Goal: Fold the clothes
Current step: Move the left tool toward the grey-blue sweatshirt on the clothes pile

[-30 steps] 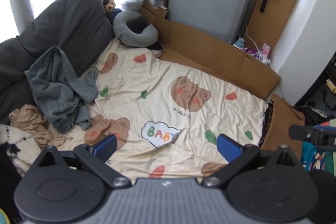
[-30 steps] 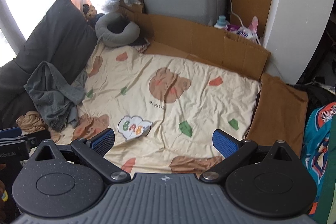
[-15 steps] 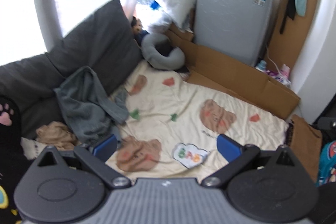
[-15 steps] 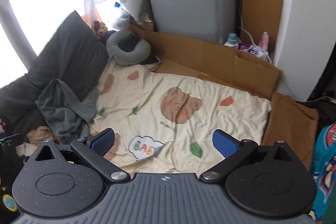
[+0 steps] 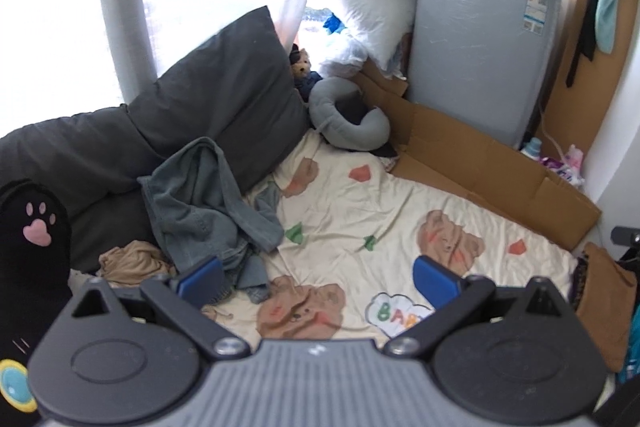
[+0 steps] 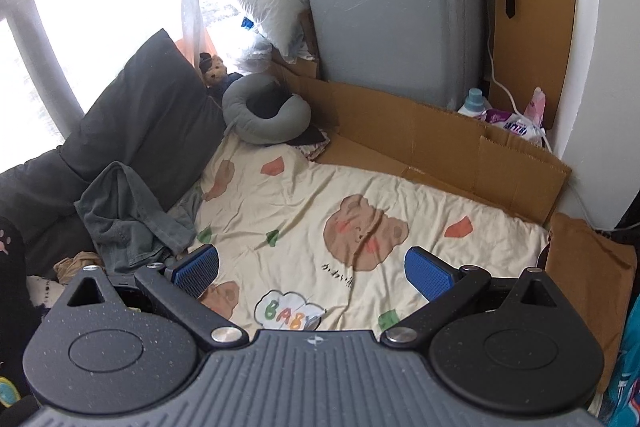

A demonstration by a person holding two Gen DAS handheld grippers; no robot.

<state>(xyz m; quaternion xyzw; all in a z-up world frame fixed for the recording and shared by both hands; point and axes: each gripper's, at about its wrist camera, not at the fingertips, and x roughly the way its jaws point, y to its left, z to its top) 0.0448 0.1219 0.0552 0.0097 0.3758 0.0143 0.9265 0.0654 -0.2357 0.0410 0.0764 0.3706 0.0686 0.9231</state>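
A crumpled grey-green garment [image 5: 204,203] [image 6: 128,219] lies heaped at the left edge of the cream bear-print sheet [image 5: 360,219] [image 6: 320,195], leaning on dark pillows. A tan garment [image 5: 132,261] [image 6: 76,263] is bunched just below it. My left gripper [image 5: 318,279] hangs open above the sheet's near left part, its left pad over the grey garment's hem. Above the near middle of the sheet, my right gripper [image 6: 312,269] also stands open. Neither holds anything.
Dark grey pillows [image 5: 224,95] line the left side under a bright window. A grey neck pillow [image 6: 264,115] and a soft toy [image 5: 300,65] sit at the back. Cardboard [image 6: 420,143] borders the sheet before a grey appliance [image 6: 384,3]. A brown cloth [image 6: 588,267] lies at the right.
Both grippers have tilted up and pulled back, so the window and appliance top now show. The left view has swung toward the grey garment. The clothes have not moved.
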